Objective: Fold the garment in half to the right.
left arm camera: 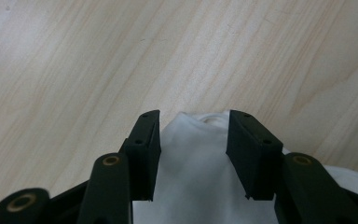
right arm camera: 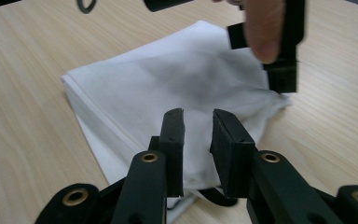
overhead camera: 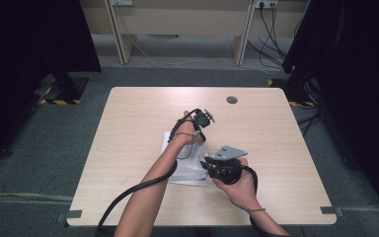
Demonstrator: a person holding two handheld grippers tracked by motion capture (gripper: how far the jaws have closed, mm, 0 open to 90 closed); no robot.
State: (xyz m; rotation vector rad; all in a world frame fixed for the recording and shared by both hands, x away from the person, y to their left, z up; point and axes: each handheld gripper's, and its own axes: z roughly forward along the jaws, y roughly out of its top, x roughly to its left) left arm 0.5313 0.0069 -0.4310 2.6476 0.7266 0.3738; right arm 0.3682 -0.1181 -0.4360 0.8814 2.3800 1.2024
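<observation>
My right gripper (right arm camera: 198, 140), jaws narrowly parted and empty, hovers over the near edge of the folded cloth (right arm camera: 168, 79); my left gripper (left arm camera: 193, 154) straddles its far edge, half open

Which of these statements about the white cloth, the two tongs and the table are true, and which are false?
1. The white cloth lies folded on the wooden table. True.
2. The right tongs are clamped on a cloth edge. False: a narrow gap shows between their jaws, and nothing is pinched in it.
3. In the left gripper view, the left tongs stand apart over the cloth, one jaw on each side of a raised fold. True.
4. The cloth is dark blue. False: it is white.
5. A small round grey cap sits in the table near its far edge. True.
6. The cloth hangs over the table's edge. False: it lies wholly on the tabletop.
</observation>
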